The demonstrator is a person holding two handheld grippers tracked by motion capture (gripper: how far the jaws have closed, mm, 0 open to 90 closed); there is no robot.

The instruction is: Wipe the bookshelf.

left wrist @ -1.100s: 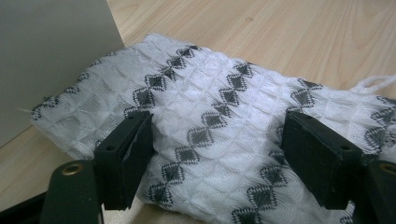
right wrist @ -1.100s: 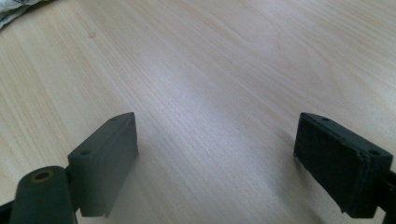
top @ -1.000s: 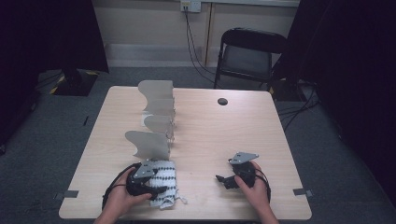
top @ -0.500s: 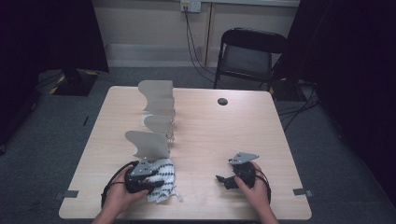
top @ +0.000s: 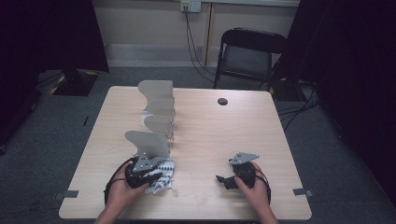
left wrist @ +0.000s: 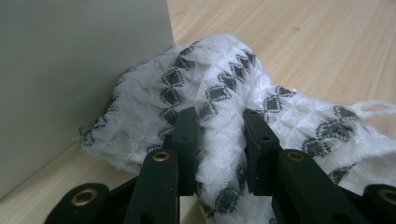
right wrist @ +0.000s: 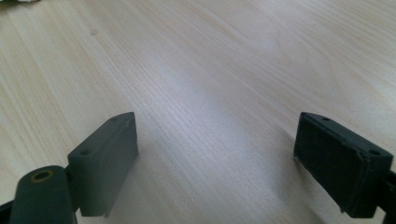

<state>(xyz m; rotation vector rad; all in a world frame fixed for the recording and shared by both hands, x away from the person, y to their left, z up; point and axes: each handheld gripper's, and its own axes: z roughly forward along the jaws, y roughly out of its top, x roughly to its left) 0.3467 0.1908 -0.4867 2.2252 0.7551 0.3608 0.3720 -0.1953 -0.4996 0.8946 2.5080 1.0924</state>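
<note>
Left gripper: my jaws have just been closing and now pinch a raised fold of the white cloth, the one with the black diamond pattern. Fabric is bunched between both pads, so I have hold of it. In the high view the left gripper sits at the near-left part of the table, with the cloth lying crumpled on the wood under and just right of it, a loose thread trailing off its right edge. The cloth touches the foot of the nearest grey divider panel; in the left gripper view that panel stands upright right beside the fabric. More panels of the same rack run toward the far side. Right gripper: jaws wide apart, nothing between them, just bare wood below. In the high view the right gripper rests at near-right, well apart from the cloth.
</note>
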